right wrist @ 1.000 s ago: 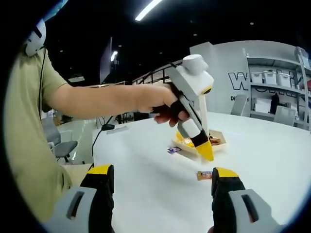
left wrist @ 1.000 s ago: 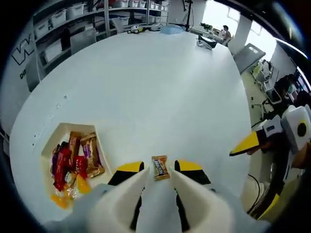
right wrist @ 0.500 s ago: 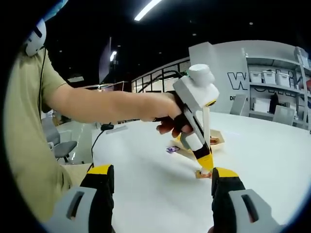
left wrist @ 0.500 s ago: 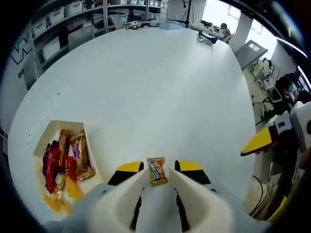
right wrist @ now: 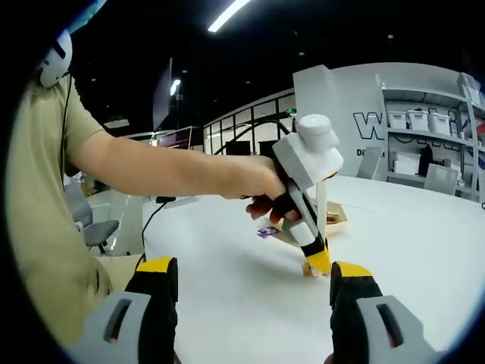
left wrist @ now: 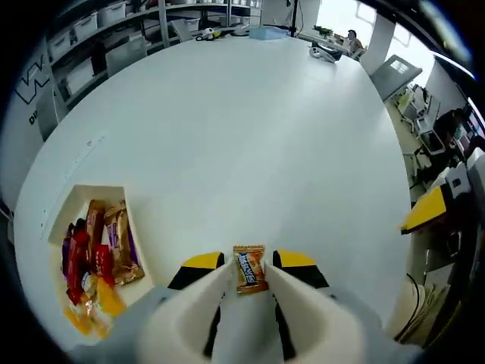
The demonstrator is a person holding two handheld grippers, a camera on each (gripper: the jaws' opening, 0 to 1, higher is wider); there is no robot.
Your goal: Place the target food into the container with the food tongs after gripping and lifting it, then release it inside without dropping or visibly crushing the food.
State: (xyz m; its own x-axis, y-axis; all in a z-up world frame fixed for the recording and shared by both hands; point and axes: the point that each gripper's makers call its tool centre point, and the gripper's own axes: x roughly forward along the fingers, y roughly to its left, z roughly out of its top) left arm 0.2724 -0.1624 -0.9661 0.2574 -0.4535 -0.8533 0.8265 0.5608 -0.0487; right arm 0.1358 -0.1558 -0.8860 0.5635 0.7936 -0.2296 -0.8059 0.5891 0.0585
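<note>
Two changes stand out against a second ago: in the right gripper view the left hand-held gripper [right wrist: 317,263] has come down from above the counter [right wrist: 227,280] until its yellow tips reach the candy [right wrist: 308,270], and in the left gripper view the candy [left wrist: 249,268] now sits further in between the tips than before, while the other things on the counter [left wrist: 242,136] keep their layout. The left hand-held gripper [left wrist: 249,262] has its jaws apart, one yellow tip on each side of the small orange-wrapped candy, which lies flat on the counter; whether the tips touch the wrapper cannot be told. The right hand-held gripper [right wrist: 246,284] hangs open near the counter edge, well apart from the candy, its yellow-tipped jaws wide; in the left gripper view one of its yellow tips [left wrist: 426,208] shows at the right. A white tray [left wrist: 57,220] lies on the counter to the left of the candy, well apart from it, and holds a heap of wrapped snacks [left wrist: 98,250] in red, brown, purple and orange. In the right gripper view the tray [right wrist: 339,218] lies just beyond the left hand-held gripper, and a small purple wrapper [right wrist: 266,231] lies on the counter beside it. A person's arm [right wrist: 167,167] reaches across to hold the left hand-held gripper.
</note>
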